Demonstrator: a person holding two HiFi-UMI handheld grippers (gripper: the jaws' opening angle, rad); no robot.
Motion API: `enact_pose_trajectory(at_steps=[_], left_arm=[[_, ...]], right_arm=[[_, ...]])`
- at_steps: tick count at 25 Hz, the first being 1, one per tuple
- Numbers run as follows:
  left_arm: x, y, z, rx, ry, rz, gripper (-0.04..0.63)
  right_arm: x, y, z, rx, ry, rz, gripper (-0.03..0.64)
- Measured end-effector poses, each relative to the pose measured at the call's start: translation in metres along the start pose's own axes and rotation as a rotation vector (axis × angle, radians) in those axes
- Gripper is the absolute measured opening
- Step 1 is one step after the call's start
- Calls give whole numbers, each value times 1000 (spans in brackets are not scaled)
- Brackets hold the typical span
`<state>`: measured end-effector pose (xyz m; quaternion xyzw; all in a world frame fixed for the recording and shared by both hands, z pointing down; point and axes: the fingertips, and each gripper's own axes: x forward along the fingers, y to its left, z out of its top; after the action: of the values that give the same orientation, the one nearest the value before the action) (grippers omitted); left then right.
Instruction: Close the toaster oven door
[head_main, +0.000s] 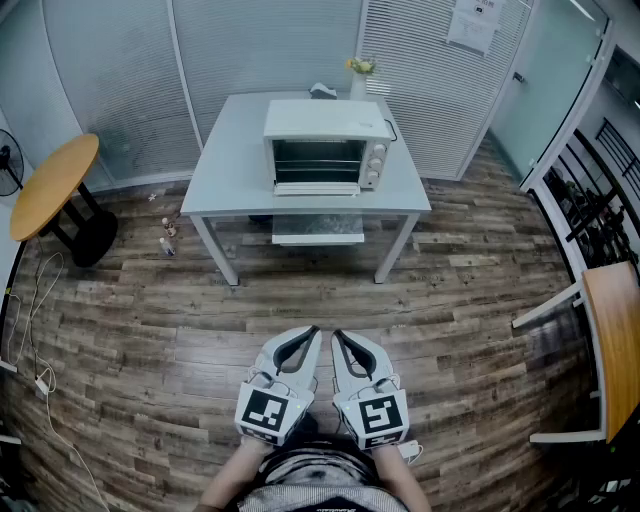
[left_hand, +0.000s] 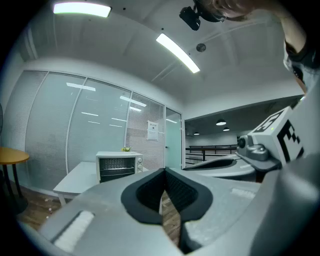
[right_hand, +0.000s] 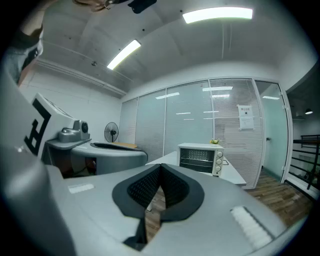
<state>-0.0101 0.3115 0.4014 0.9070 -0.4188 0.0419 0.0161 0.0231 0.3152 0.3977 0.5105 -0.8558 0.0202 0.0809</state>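
A white toaster oven (head_main: 325, 140) stands on a grey table (head_main: 232, 175) across the room, its door (head_main: 316, 188) folded down at the front with the racks showing. My left gripper (head_main: 312, 333) and right gripper (head_main: 338, 337) hang side by side close to my body, far short of the table, both shut with nothing between the jaws. The left gripper view has the toaster oven (left_hand: 119, 166) small and distant beyond the closed left gripper (left_hand: 164, 171). From the right gripper view, the toaster oven (right_hand: 201, 158) lies ahead of the shut right gripper (right_hand: 160, 166).
Wooden plank floor lies between me and the table. A round wooden table (head_main: 55, 180) and a fan (head_main: 8, 160) stand at left, and a wooden desk (head_main: 615, 340) at right. A cable (head_main: 40, 380) trails on the floor at left. A small flower pot (head_main: 360, 72) sits behind the oven.
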Motion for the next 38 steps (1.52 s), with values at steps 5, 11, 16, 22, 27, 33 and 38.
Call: enact_pose_trajectory(at_steps=[5, 11, 16, 22, 27, 33, 38], left_arm=[[0, 6, 1, -51, -20, 31, 5], [1, 22, -5, -52, -14, 47, 68], [0, 35, -12, -39, -13, 34, 87], [-1, 45, -16, -26, -8, 8, 87], [1, 52, -16, -48, 2, 11, 87], [6, 58, -18, -58, 9, 27, 87], [23, 72, -18, -13, 16, 31, 87]], right_arm=[[3, 3, -8, 13, -9, 25, 3], [12, 3, -11, 16, -4, 27, 62], [23, 5, -15, 22, 3, 14, 69], [34, 6, -16, 43, 2, -7, 69], [41, 7, -16, 33, 14, -7, 69], [50, 7, -21, 31, 24, 10, 69], [70, -6, -15, 29, 30, 14, 67]])
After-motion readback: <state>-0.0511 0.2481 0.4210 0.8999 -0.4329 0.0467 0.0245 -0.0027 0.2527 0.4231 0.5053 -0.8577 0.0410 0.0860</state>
